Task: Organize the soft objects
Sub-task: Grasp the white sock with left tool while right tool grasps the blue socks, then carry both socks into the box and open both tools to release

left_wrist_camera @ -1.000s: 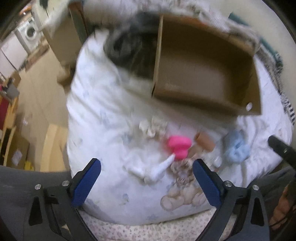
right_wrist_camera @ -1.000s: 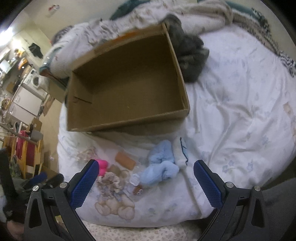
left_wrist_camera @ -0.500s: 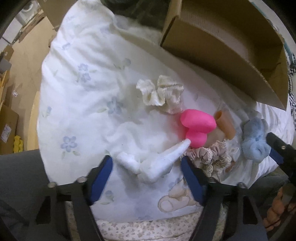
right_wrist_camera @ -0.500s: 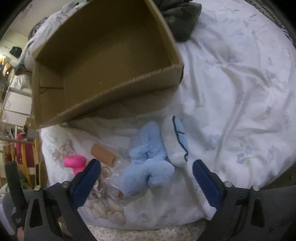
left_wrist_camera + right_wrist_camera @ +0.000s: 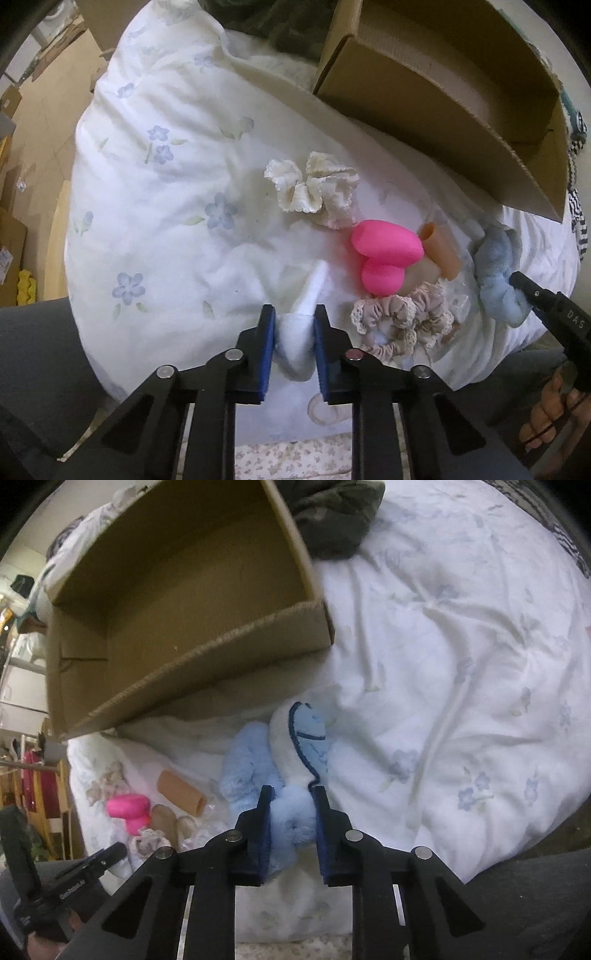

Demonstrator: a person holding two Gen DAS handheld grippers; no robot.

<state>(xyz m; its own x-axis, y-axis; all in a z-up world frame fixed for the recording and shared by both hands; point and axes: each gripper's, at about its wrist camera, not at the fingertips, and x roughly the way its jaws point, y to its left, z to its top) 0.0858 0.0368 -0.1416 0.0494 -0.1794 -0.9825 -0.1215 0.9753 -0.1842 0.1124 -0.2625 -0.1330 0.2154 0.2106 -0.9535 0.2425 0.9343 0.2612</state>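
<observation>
Soft things lie on a white flowered duvet [image 5: 155, 221] in front of an open cardboard box [image 5: 454, 92]. My left gripper [image 5: 294, 314] is closing, its blue pads pressing on a white sock [image 5: 306, 299]. Beyond it lie a cream scrunchie [image 5: 314, 192], a pink heart-shaped toy [image 5: 384, 254], an orange tube [image 5: 441, 251] and a beige lace scrunchie [image 5: 399, 314]. My right gripper [image 5: 293, 794] is closing too, pinching the fluffy light blue plush [image 5: 258, 771], whose white and blue part [image 5: 295, 738] lies ahead. The box [image 5: 177, 602] is up left of it.
A dark grey garment [image 5: 336, 520] lies behind the box. The duvet [image 5: 461, 664] spreads wide to the right. Grey trouser legs [image 5: 40, 362] frame the near edge. A hand [image 5: 550, 417] holds the right gripper at the lower right of the left wrist view.
Both grippers came down onto the bed and went from wide open to closed. The left one took hold of the white sock, the right one of the blue plush.
</observation>
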